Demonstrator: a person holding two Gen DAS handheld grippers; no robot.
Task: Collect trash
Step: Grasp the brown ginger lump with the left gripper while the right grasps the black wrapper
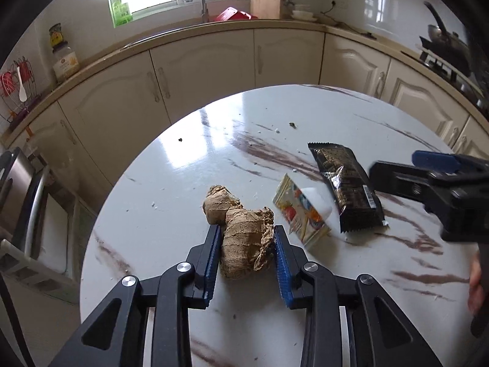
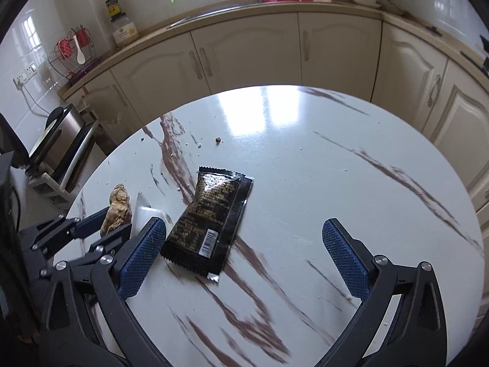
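A knobbly brown piece of ginger [image 1: 244, 238] lies on the round white marble table [image 1: 171, 189]. My left gripper [image 1: 246, 238] is shut on it, with both blue pads against its sides. Just to its right are a small colourful packet [image 1: 301, 211] with a white plastic piece on it and a black snack wrapper [image 1: 348, 189]. My right gripper [image 2: 243, 223] is open wide and low over the table [image 2: 321, 168], the black wrapper [image 2: 211, 217] lying just ahead of its left finger. From the right wrist, the ginger [image 2: 117, 206] shows in the left gripper [image 2: 111, 223].
Small crumbs [image 1: 292, 125] dot the far part of the table. Cream cabinets [image 1: 207, 58] and a counter with a sink curve behind it. A steel appliance [image 2: 58, 134] stands on a low rack off the table's left. A hand [image 1: 476, 284] holds the right gripper [image 1: 394, 165].
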